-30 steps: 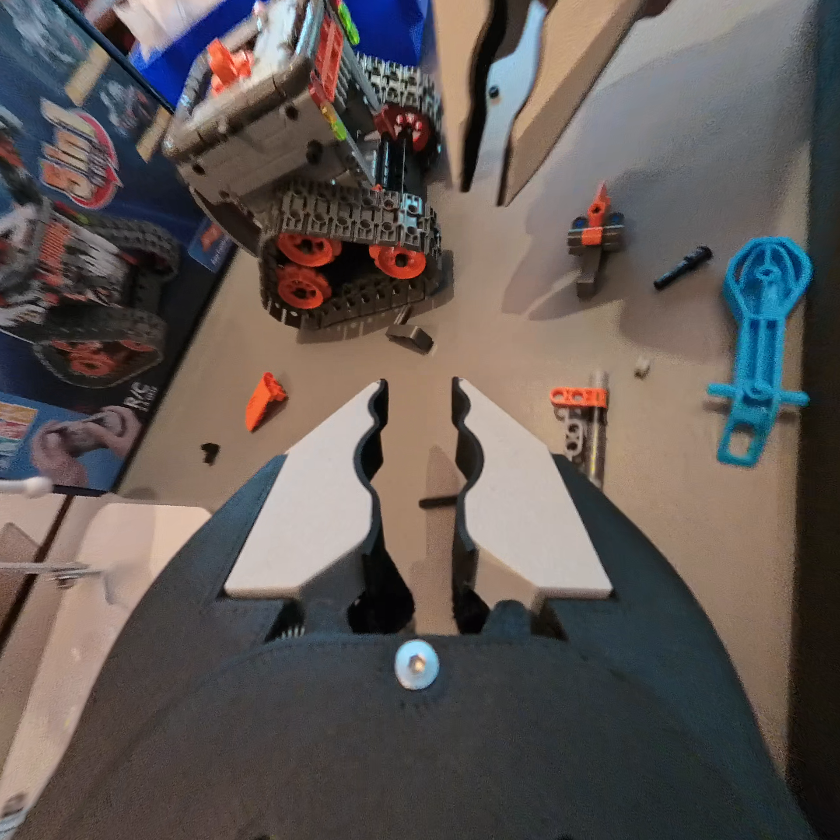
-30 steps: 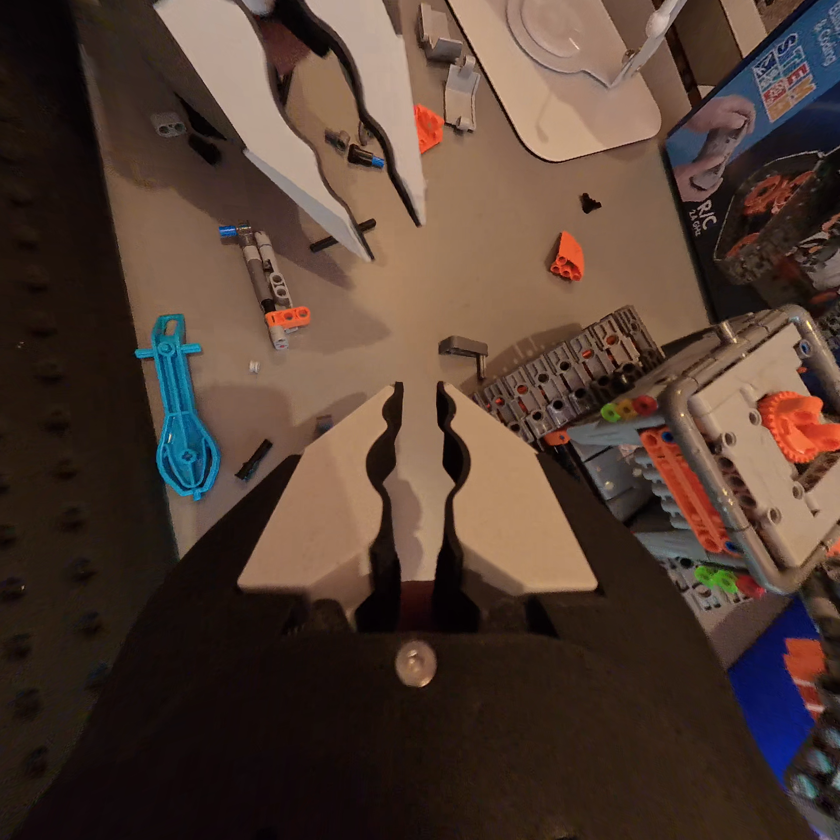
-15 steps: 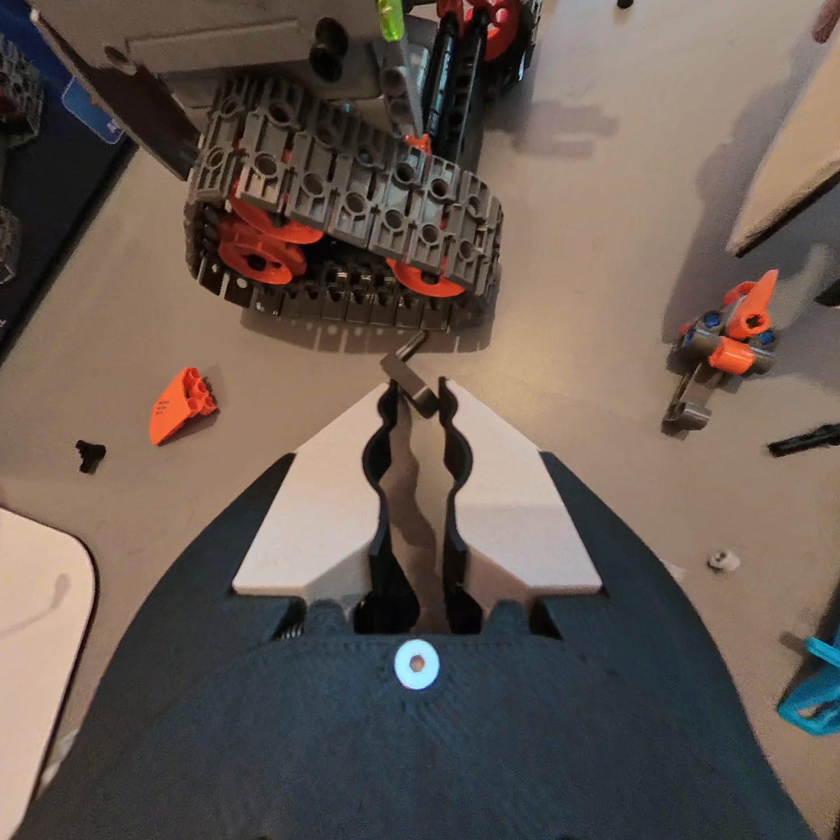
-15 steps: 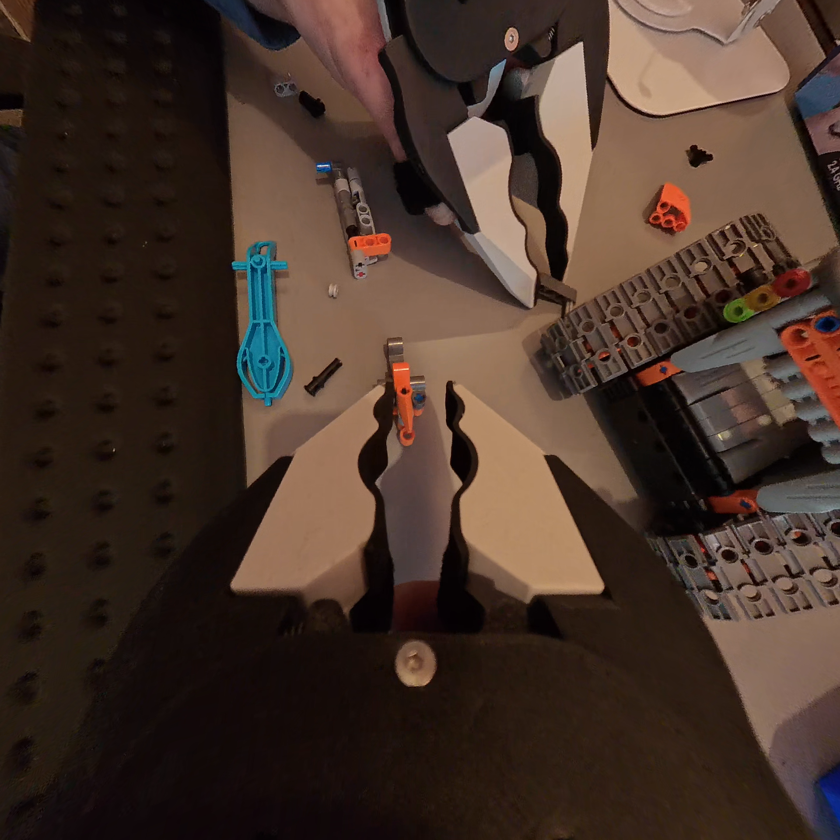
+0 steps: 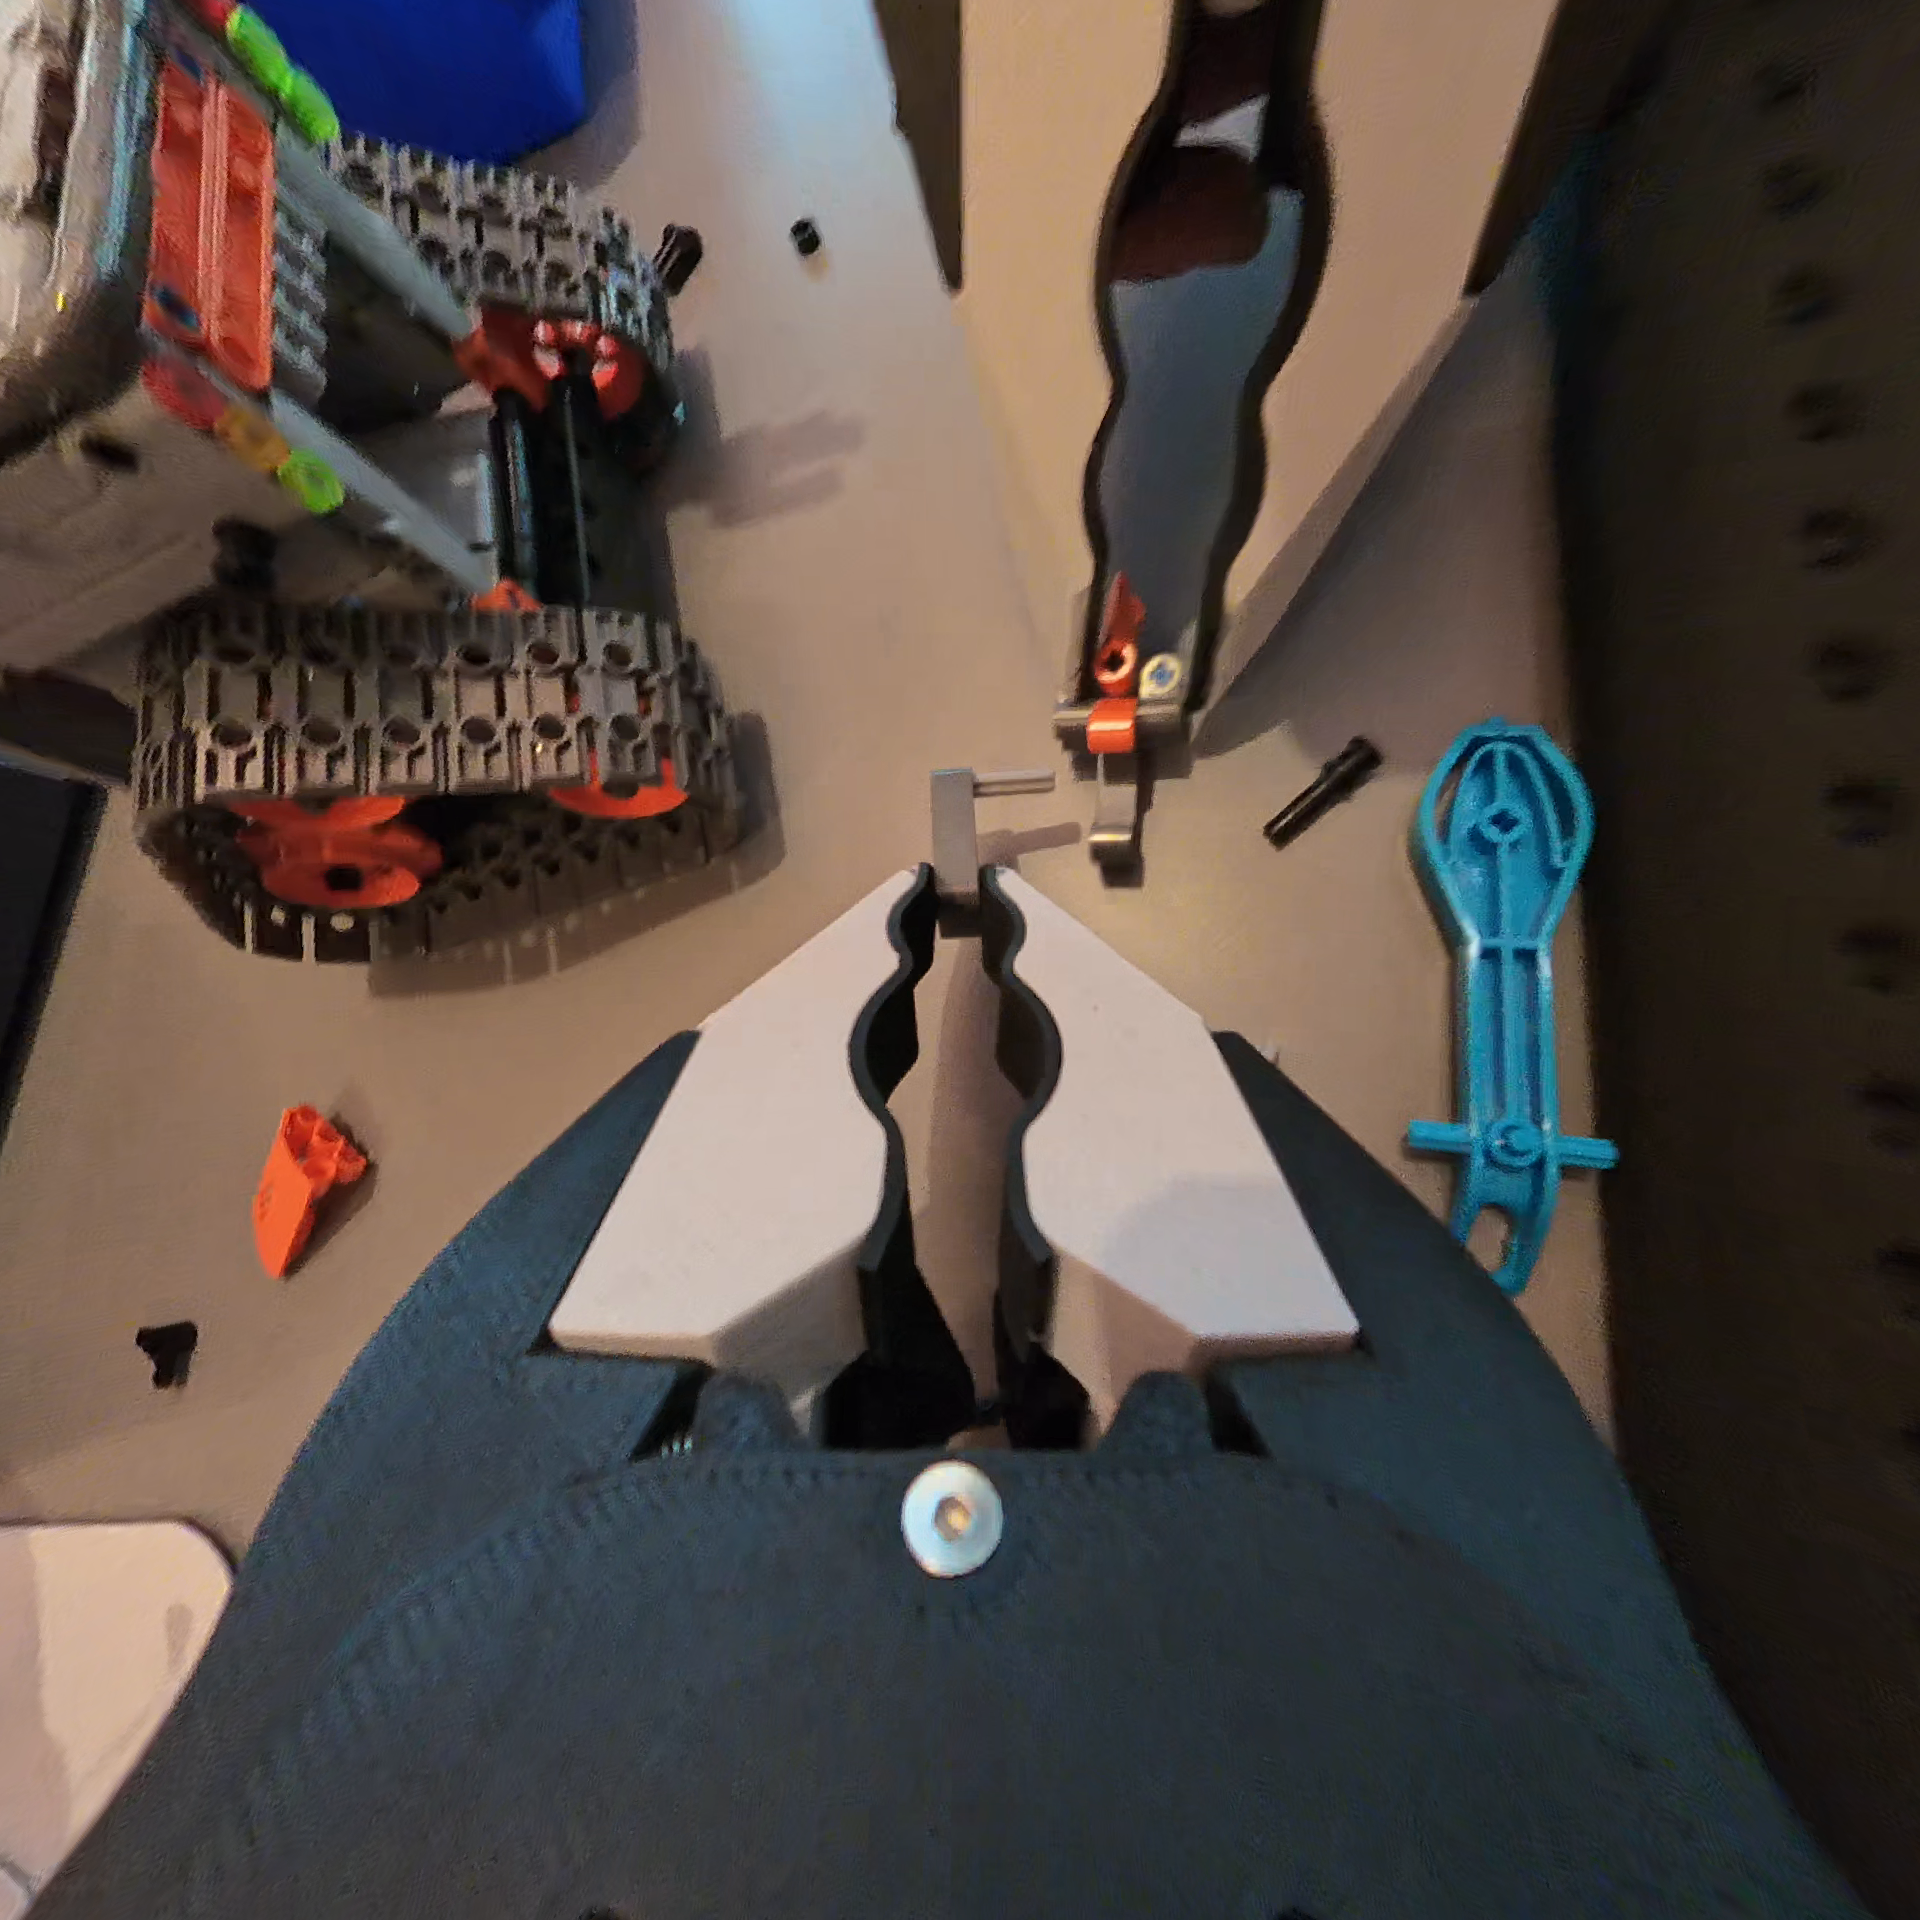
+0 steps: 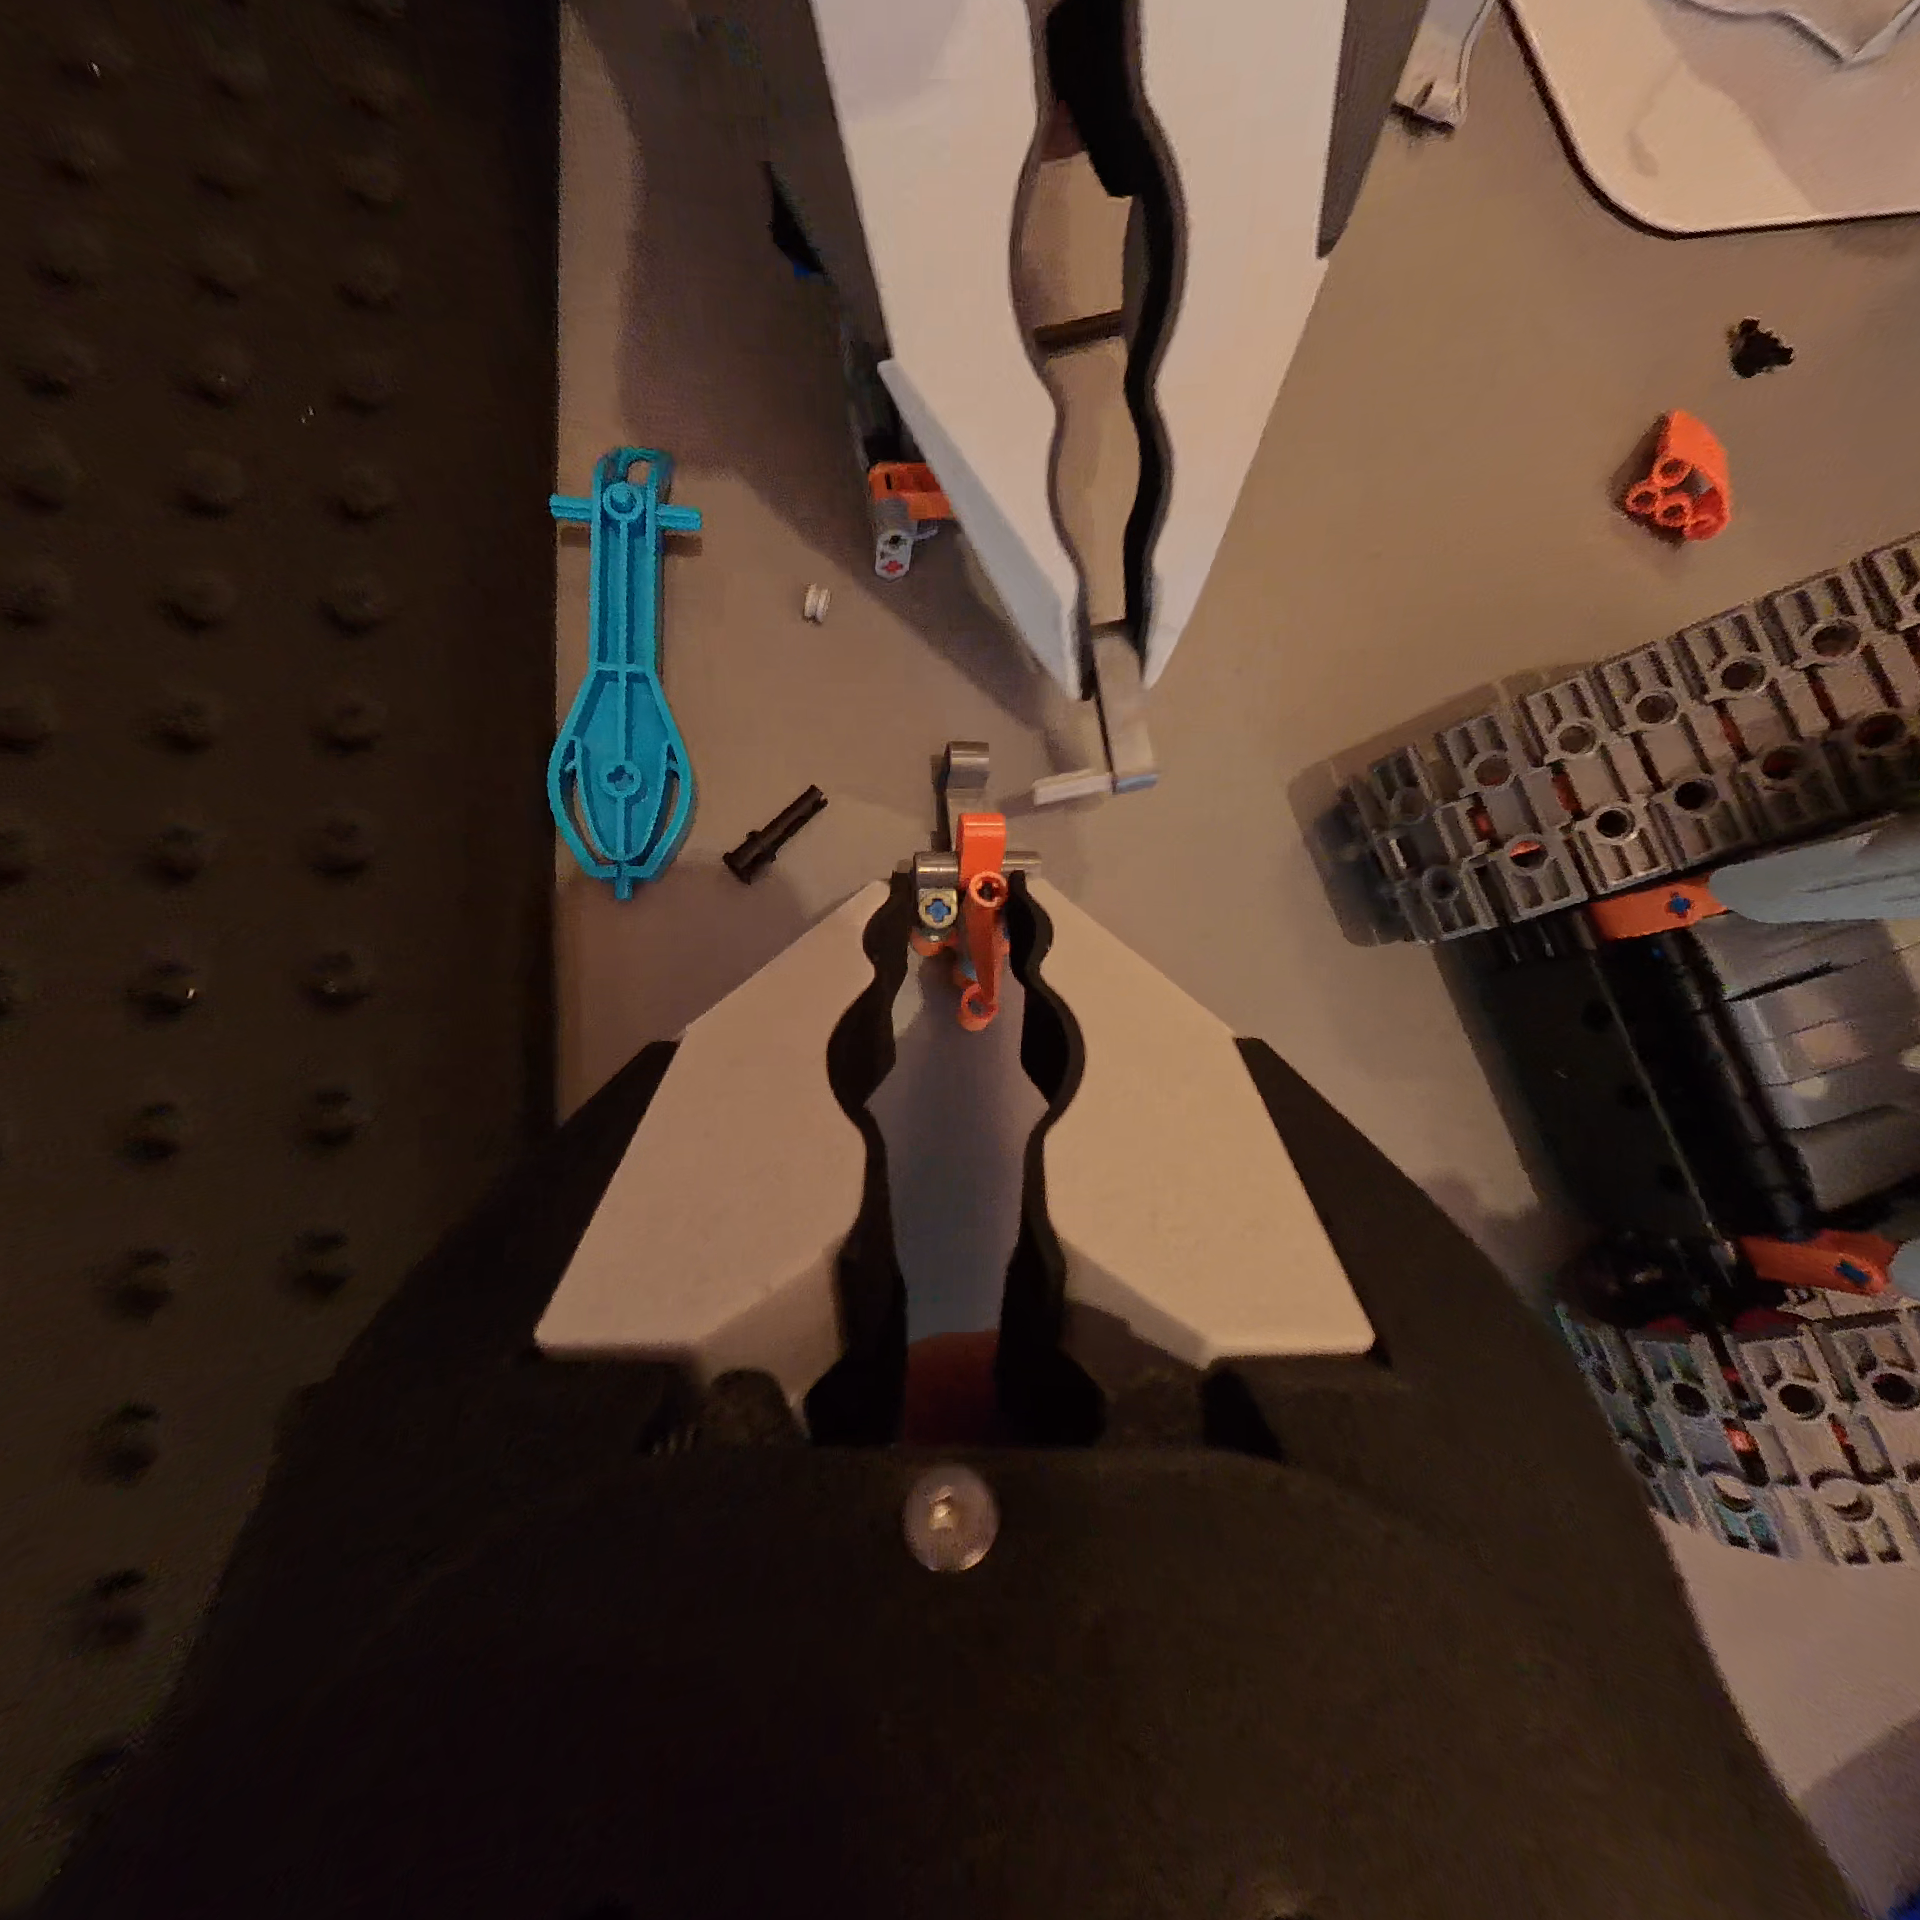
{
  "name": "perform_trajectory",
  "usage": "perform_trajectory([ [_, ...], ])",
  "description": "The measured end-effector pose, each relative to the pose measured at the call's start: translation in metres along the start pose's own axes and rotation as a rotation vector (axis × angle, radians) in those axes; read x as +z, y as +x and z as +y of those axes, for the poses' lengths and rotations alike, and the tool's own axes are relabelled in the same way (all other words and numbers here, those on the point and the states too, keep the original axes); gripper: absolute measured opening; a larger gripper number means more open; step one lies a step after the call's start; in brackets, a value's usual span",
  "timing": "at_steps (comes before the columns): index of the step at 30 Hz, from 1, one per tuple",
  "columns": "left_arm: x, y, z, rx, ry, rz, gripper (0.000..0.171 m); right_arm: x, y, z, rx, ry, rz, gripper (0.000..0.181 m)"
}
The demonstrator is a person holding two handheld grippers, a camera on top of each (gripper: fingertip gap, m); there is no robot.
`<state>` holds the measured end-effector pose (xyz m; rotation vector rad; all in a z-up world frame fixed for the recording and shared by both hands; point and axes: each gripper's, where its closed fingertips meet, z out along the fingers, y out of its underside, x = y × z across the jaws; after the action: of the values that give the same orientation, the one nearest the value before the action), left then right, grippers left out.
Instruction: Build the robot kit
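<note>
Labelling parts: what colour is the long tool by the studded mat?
Turquoise blue tool; clearest in the right wrist view, lying beside the dark mat.

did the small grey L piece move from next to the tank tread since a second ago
Yes. The grey L piece is now pinched in the left gripper, away from the tracked vehicle and near the orange-grey assembly.

The surface is a smooth, matte grey-beige top, lit warmly and dimly from above; objects on it cast soft, blurred shadows. Along one edge runs a dark studded mat, its raised dots arranged in regular rows; the same mat appears at the right margin of the left wrist view. A white flat board with rounded corners lies at the far side of the surface. No walls, windows or floor are visible.
</note>
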<state>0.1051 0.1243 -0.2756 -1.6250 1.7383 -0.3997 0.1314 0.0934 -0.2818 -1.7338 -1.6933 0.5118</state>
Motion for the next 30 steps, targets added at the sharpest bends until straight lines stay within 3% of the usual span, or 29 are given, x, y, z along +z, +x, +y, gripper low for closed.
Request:
perform_trajectory([
  [21, -0.001, 0.011, -0.008, 0.000, -0.015, 0.094, 0.006, 0.001, -0.004, -0.002, -0.029, 0.026, 0.004, 0.014],
  [30, 0.000, 0.014, -0.005, -0.101, -0.007, 0.205, 0.006, 0.001, -0.004, -0.002, -0.026, 0.032, -0.001, 0.014],
])
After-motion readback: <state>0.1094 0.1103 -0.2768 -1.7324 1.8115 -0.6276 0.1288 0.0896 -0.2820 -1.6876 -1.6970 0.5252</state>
